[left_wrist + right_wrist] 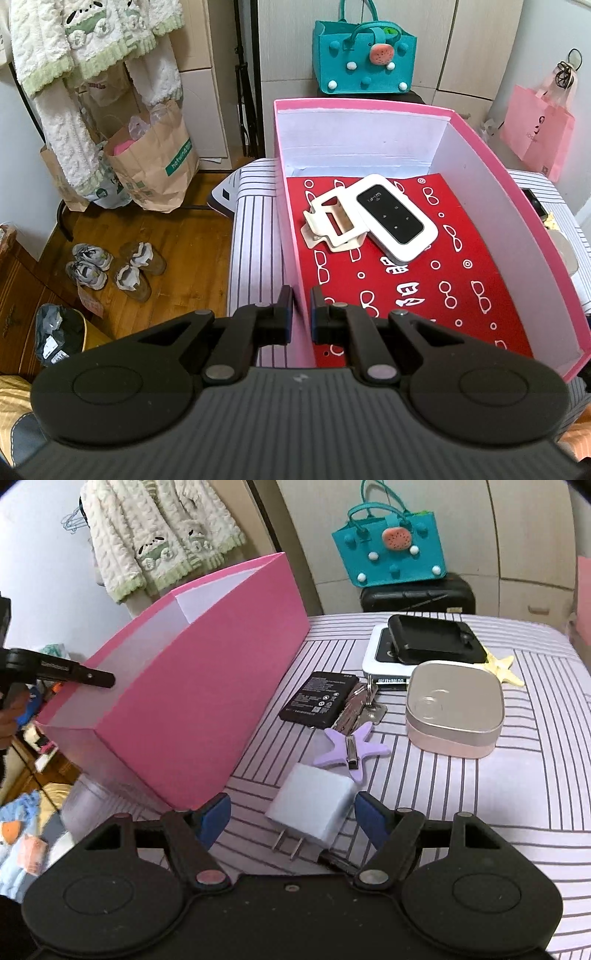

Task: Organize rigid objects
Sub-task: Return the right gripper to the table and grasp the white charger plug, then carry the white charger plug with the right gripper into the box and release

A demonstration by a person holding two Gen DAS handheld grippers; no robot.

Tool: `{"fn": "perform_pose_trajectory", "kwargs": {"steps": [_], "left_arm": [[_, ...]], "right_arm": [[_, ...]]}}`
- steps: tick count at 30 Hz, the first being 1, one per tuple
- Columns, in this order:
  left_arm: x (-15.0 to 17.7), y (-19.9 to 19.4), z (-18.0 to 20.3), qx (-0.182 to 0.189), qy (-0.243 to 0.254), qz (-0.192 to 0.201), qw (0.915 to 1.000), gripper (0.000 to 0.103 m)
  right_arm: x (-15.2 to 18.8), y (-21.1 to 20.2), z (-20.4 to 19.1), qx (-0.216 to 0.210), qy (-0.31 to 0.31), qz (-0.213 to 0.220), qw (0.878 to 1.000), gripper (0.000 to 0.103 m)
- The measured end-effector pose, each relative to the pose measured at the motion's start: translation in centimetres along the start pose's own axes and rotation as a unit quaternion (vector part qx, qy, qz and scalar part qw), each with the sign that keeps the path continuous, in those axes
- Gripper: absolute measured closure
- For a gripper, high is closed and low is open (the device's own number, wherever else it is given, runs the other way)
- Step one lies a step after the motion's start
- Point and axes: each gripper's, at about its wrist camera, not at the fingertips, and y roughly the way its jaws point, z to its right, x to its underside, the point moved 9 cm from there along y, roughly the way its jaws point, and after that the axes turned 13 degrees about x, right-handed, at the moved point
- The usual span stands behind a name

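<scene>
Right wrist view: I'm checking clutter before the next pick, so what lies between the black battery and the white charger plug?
A purple starfish clip lies between the black battery and the white charger plug.

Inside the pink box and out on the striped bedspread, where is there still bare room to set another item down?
In the pink box, the red sheet is bare in front of the white clip and WiFi device. On the bedspread, the patch right of the white charger and nearer than the silver tin is free. Around the battery, keys and purple starfish clip it is crowded.
</scene>
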Motion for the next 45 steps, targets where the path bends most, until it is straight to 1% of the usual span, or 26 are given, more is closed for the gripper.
{"fn": "perform_pose_trajectory", "kwargs": {"steps": [5, 7, 8, 9, 15, 18, 23, 25, 32, 34, 36, 38, 41, 45], "left_arm": [[0.0, 0.0, 0.0, 0.000, -0.002, 0.000, 1.0000, 0.095], [0.1, 0.0, 0.0, -0.002, 0.000, -0.003, 1.0000, 0.095], [0.3, 0.0, 0.1, -0.003, 0.002, -0.006, 1.0000, 0.095], [0.3, 0.0, 0.1, -0.004, 0.005, -0.007, 1.0000, 0.095], [0.1, 0.1, 0.0, -0.003, 0.004, -0.008, 1.0000, 0.095], [0.1, 0.1, -0.1, 0.000, -0.001, -0.006, 1.0000, 0.095], [0.2, 0.1, -0.3, 0.004, -0.007, -0.009, 0.9999, 0.095], [0.2, 0.0, -0.3, 0.004, -0.006, -0.008, 0.9999, 0.095], [0.3, -0.2, -0.5, 0.007, -0.014, -0.005, 0.9999, 0.095], [0.4, -0.2, -0.5, 0.006, -0.012, -0.005, 0.9999, 0.094], [0.4, -0.2, -0.5, 0.004, -0.009, -0.006, 0.9999, 0.094], [0.6, -0.3, -0.4, 0.000, -0.006, -0.009, 0.9999, 0.094], [0.7, -0.4, -0.1, -0.002, 0.002, -0.018, 0.9998, 0.094], [0.9, -0.7, 0.3, -0.004, 0.015, -0.027, 0.9995, 0.095]], "right_arm": [[0.1, 0.7, -0.9, 0.049, -0.059, 0.024, 0.997, 0.024], [0.2, 0.8, -1.2, 0.071, -0.084, 0.025, 0.994, 0.031], [0.3, 0.7, -1.1, 0.086, -0.097, 0.026, 0.991, 0.039], [0.2, 0.6, -1.0, 0.084, -0.093, 0.025, 0.992, 0.041], [0.0, 0.3, -0.4, 0.070, -0.048, 0.024, 0.996, 0.041], [-0.1, -0.4, -0.6, 0.056, -0.040, 0.026, 0.997, 0.041], [-1.2, -1.8, -0.6, 0.047, -0.035, 0.040, 0.997, 0.041], [-2.2, -2.5, -0.5, 0.043, -0.038, 0.052, 0.997, 0.041], [-7.4, -5.6, -1.4, 0.001, -0.041, 0.116, 0.992, 0.041], [-9.0, -6.1, -2.4, -0.022, -0.043, 0.122, 0.991, 0.041], [-10.5, -6.1, -3.8, -0.080, -0.026, 0.092, 0.992, 0.041], [-11.7, -5.8, -6.1, -0.125, -0.033, 0.063, 0.990, 0.041], [-12.5, -4.5, -9.7, -0.155, -0.064, 0.016, 0.986, 0.041], [-13.0, -1.4, -14.2, -0.162, -0.104, -0.050, 0.980, 0.041]]}}
